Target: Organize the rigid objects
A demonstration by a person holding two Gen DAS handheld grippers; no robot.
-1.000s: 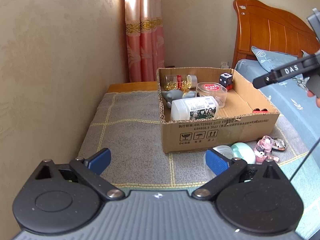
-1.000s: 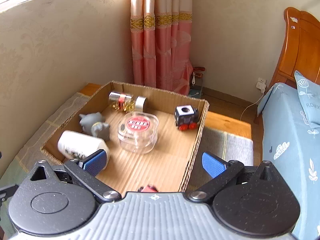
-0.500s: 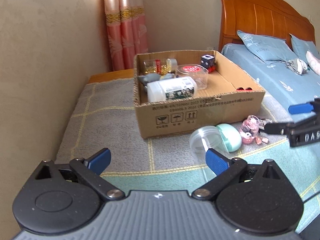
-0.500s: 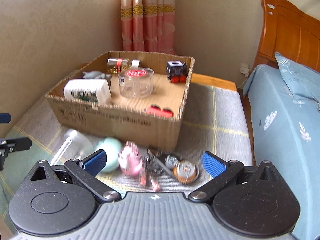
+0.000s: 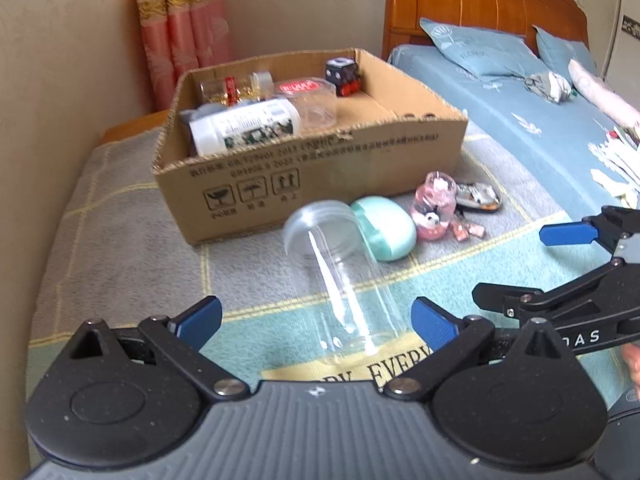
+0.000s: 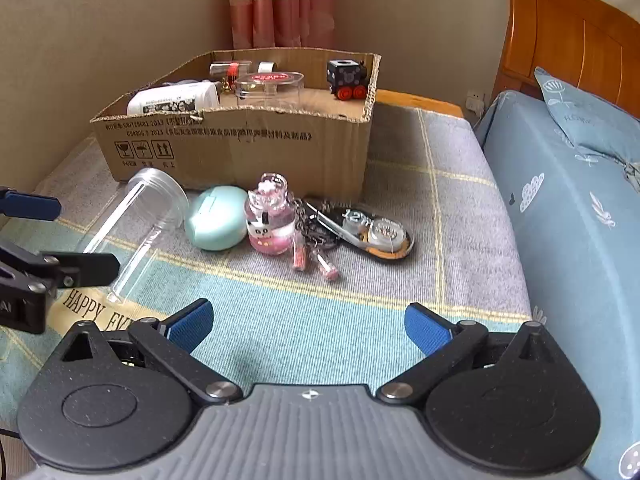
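A cardboard box (image 5: 320, 184) (image 6: 240, 148) on the blanket holds a white bottle (image 5: 244, 126), a clear round tub with a red label (image 6: 269, 84), a black toy train (image 6: 347, 78) and a small jar. In front of it lie a clear plastic jar (image 5: 340, 268) (image 6: 132, 228) on its side, a mint case (image 5: 382, 228) (image 6: 216, 222), a pink bottle charm (image 6: 270, 216) and a key bunch (image 6: 360, 230). My left gripper (image 5: 316, 320) is open, its fingers either side of the clear jar's base. My right gripper (image 6: 306, 324) is open and empty, short of the charm and keys.
A beige wall runs along the left. A bed with a blue sheet (image 6: 568, 216) and wooden headboard (image 5: 480, 4) borders the right. Pink curtains (image 6: 280, 4) hang behind the box. The blanket (image 6: 360, 300) stretches in front of the objects.
Both grippers have drawn back and lowered from the box toward the loose objects on the blanket. The left now frames the clear jar. Both stay open.
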